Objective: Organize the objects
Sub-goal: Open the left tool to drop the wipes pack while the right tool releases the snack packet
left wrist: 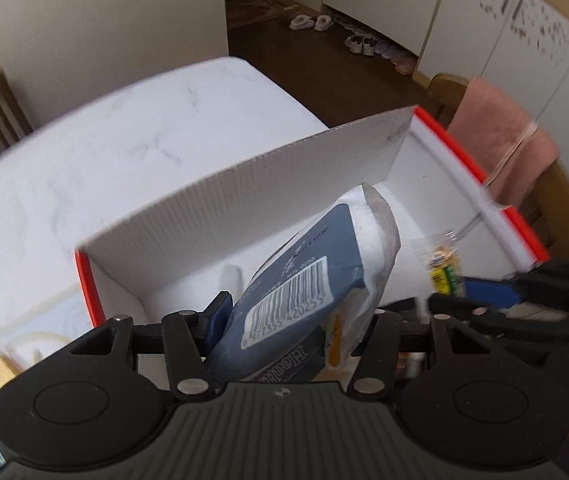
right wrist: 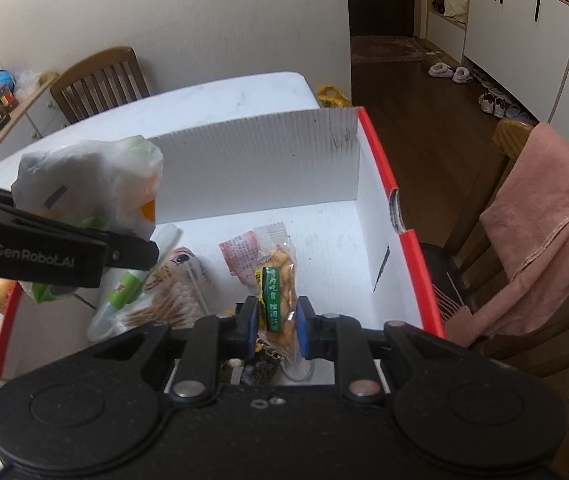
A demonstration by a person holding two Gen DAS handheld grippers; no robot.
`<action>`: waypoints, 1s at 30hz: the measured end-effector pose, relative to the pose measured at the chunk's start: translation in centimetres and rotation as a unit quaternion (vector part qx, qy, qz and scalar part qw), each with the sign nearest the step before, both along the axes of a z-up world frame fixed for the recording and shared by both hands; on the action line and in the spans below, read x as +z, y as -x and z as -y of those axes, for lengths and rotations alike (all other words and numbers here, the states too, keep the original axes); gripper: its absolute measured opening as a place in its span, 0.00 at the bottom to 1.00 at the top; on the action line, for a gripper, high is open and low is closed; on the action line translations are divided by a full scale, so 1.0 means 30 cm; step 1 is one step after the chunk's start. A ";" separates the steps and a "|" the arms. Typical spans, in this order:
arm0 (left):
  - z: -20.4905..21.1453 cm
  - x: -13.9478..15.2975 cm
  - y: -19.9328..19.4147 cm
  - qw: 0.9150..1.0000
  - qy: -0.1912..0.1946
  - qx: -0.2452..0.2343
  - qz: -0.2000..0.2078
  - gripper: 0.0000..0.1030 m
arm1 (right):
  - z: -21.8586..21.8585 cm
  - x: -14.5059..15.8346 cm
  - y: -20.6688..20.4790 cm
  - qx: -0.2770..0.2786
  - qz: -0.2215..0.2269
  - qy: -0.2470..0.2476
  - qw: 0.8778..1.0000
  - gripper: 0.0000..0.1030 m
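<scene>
Box (right wrist: 380, 168), red outside and white corrugated inside, open-topped, standing on the white marbled desk (left wrist: 104, 148) with one tall flap upright at its far side; it takes up most of both views. Wooden chair (right wrist: 532, 240) just beside the box's right wall, a pink towel (right wrist: 544, 208) draped over its back; a second wooden chair (right wrist: 100, 76) at the far side of the desk against the wall. Left gripper (left wrist: 296, 320), black with blue pads, held above the near-left part of the box, its fingers (left wrist: 218, 312) clamped on a dark blue packet (left wrist: 292, 292) with a white barcode label, wrapped in a pale plastic bag that rises tilted from the grasp; in the right wrist view the same bag (right wrist: 92, 184) hangs over the box's left side. Right gripper (right wrist: 276, 328), over the near middle of the box, its fingers narrow and pinching a clear snack pack (right wrist: 280, 280) with a green printed strip, held upright. On the box floor: a pack of cotton swabs (right wrist: 172, 292) with a cartoon print, a small green-and-white tube (right wrist: 128, 288) touching it on the left, and a pink-and-white sachet (right wrist: 240, 254) behind the held snack. Shoes (right wrist: 450, 74) on the dark floor, well apart from the desk.
</scene>
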State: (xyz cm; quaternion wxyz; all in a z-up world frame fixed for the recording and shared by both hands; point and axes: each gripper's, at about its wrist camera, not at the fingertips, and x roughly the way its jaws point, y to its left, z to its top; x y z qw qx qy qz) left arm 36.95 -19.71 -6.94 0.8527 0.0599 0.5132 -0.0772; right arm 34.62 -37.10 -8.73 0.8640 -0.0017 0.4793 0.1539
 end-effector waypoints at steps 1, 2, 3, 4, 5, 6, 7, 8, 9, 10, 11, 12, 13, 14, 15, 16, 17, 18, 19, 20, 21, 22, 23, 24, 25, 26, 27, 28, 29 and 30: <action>0.003 -0.011 -0.006 1.000 -0.012 -0.004 0.001 0.51 | 0.003 -0.004 -0.011 -0.001 -0.006 -0.003 1.000 0.18; 0.004 -0.022 -0.012 1.000 -0.021 -0.006 0.000 0.51 | 0.004 -0.011 -0.020 -0.002 -0.011 -0.006 1.000 0.18; 0.005 -0.032 -0.019 1.000 -0.030 -0.007 -0.001 0.52 | 0.003 -0.016 -0.026 -0.003 -0.012 -0.004 1.000 0.18; 0.005 -0.043 -0.026 0.999 -0.037 -0.007 -0.003 0.52 | -0.003 -0.021 -0.030 -0.001 -0.011 0.002 1.000 0.18; 0.006 -0.054 -0.036 0.999 -0.044 -0.007 -0.007 0.52 | -0.009 -0.026 -0.033 0.004 -0.012 0.007 1.000 0.18; 0.008 -0.065 -0.041 0.999 -0.050 -0.009 -0.011 0.52 | -0.013 -0.031 -0.036 0.007 -0.014 0.011 1.000 0.18; 0.011 -0.074 -0.046 0.998 -0.056 -0.011 -0.013 0.52 | -0.016 -0.035 -0.037 0.008 -0.015 0.014 1.000 0.18; 0.014 -0.080 -0.048 0.998 -0.060 -0.013 -0.015 0.52 | -0.018 -0.039 -0.038 0.010 -0.016 0.016 1.000 0.18; 0.017 -0.087 -0.051 0.998 -0.062 -0.016 -0.019 0.52 | -0.020 -0.043 -0.038 0.012 -0.016 0.019 1.000 0.18; 0.022 -0.094 -0.054 0.998 -0.063 -0.019 -0.022 0.52 | -0.022 -0.047 -0.038 0.014 -0.017 0.021 1.000 0.18; 0.026 -0.100 -0.055 0.997 -0.067 -0.023 -0.024 0.52 | -0.024 -0.050 -0.039 0.017 -0.017 0.023 0.999 0.18; 0.030 -0.104 -0.058 0.997 -0.071 -0.024 -0.026 0.52 | -0.028 -0.054 -0.038 0.022 -0.019 0.026 0.999 0.18; 0.034 -0.109 -0.060 0.997 -0.073 -0.025 -0.029 0.52 | -0.031 -0.059 -0.039 0.029 -0.022 0.029 0.999 0.18; 0.036 -0.113 -0.062 0.996 -0.073 -0.027 -0.032 0.52 | -0.036 -0.061 -0.039 0.034 -0.024 0.034 0.999 0.18; 0.039 -0.115 -0.064 0.996 -0.073 -0.029 -0.035 0.52 | -0.041 -0.063 -0.037 0.039 -0.023 0.038 0.998 0.18; 0.040 -0.117 -0.064 0.996 -0.075 -0.030 -0.037 0.52 | -0.047 -0.063 -0.037 0.042 -0.022 0.043 0.998 0.18; 0.046 -0.123 -0.069 0.996 -0.077 -0.031 -0.039 0.52 | -0.049 -0.065 -0.036 0.045 -0.021 0.046 0.998 0.18; 0.046 -0.125 -0.069 0.996 -0.077 -0.031 -0.040 0.52 | -0.050 -0.065 -0.035 0.046 -0.021 0.046 0.998 0.18; 0.046 -0.127 -0.068 0.996 -0.079 -0.033 -0.040 0.53 | -0.051 -0.066 -0.037 0.046 -0.021 0.046 0.998 0.18; 0.046 -0.128 -0.064 0.996 -0.079 -0.034 -0.039 0.53 | -0.052 -0.066 -0.037 0.046 -0.020 0.047 0.998 0.19; 0.045 -0.129 -0.062 0.995 -0.080 -0.035 -0.038 0.53 | -0.052 -0.066 -0.036 0.046 -0.020 0.046 0.998 0.20; 0.044 -0.129 -0.061 0.995 -0.080 -0.035 -0.038 0.54 | -0.049 -0.067 -0.037 0.046 -0.020 0.046 0.998 0.21; 0.044 -0.128 -0.061 0.996 -0.079 -0.036 -0.038 0.55 | -0.047 -0.067 -0.038 0.046 -0.020 0.045 0.998 0.22; 0.042 -0.127 -0.061 0.996 -0.079 -0.035 -0.037 0.57 | -0.045 -0.066 -0.037 0.047 -0.020 0.043 0.998 0.23; 0.040 -0.127 -0.060 0.996 -0.079 -0.036 -0.038 0.60 | -0.043 -0.065 -0.036 0.048 -0.020 0.042 0.998 0.24; 0.037 -0.127 -0.058 0.996 -0.078 -0.037 -0.037 0.61 | -0.040 -0.062 -0.034 0.049 -0.021 0.042 0.998 0.25; 0.034 -0.126 -0.056 0.996 -0.078 -0.038 -0.037 0.64 | -0.037 -0.061 -0.032 0.050 -0.021 0.041 0.998 0.26; 0.031 -0.126 -0.052 0.996 -0.077 -0.038 -0.036 0.65 | -0.033 -0.059 -0.031 0.052 -0.021 0.039 0.998 0.26; 0.028 -0.124 -0.049 0.996 -0.074 -0.039 -0.036 0.65 | -0.030 -0.056 -0.027 0.054 -0.021 0.036 0.998 0.28; 0.023 -0.122 -0.043 0.996 -0.072 -0.039 -0.036 0.66 | -0.028 -0.054 -0.024 0.056 -0.020 0.033 0.998 0.29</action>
